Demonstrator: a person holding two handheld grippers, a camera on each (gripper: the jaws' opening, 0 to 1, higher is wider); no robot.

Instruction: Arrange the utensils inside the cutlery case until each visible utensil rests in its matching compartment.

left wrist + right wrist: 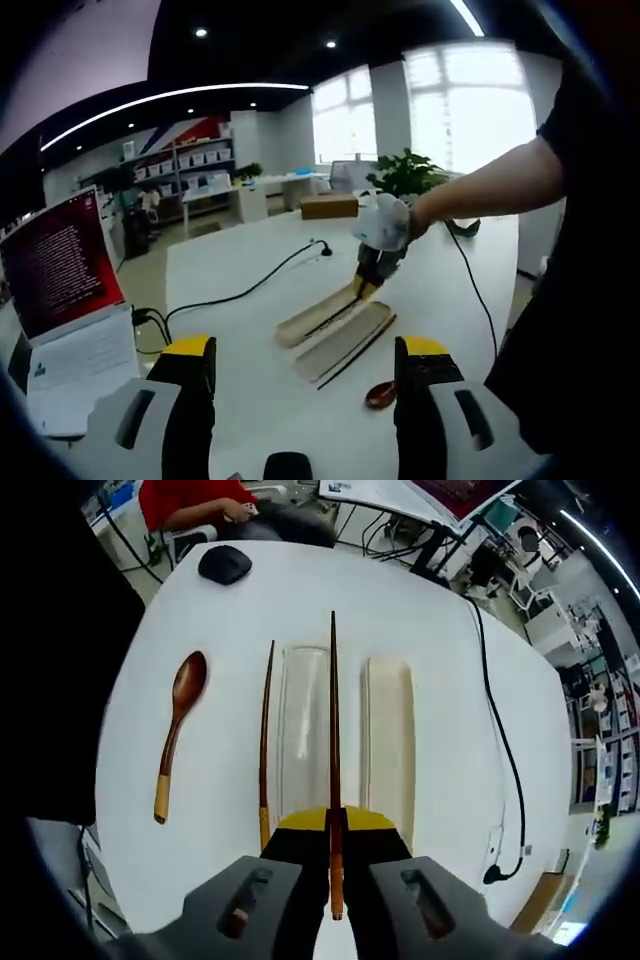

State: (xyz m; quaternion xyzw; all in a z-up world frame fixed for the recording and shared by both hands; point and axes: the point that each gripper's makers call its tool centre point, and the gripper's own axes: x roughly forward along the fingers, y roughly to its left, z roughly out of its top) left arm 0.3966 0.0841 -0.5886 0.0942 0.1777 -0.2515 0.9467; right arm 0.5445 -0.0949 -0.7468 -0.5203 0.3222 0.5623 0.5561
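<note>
White desk [440, 660] in open office, laptop [60, 270] at its edge, black cable [505, 750] trailing across. Right gripper [335, 825] clenched on one dark chopstick [333, 710] held over the two open case halves [390, 740], second chopstick [266, 730] lying just beside the clear half, wooden spoon [178, 725] further out on desk, black mouse [224, 564] near far edge. Left gripper [305, 375] released, jaws apart, holding nothing, hovering near the case with spoon bowl by its right jaw
</note>
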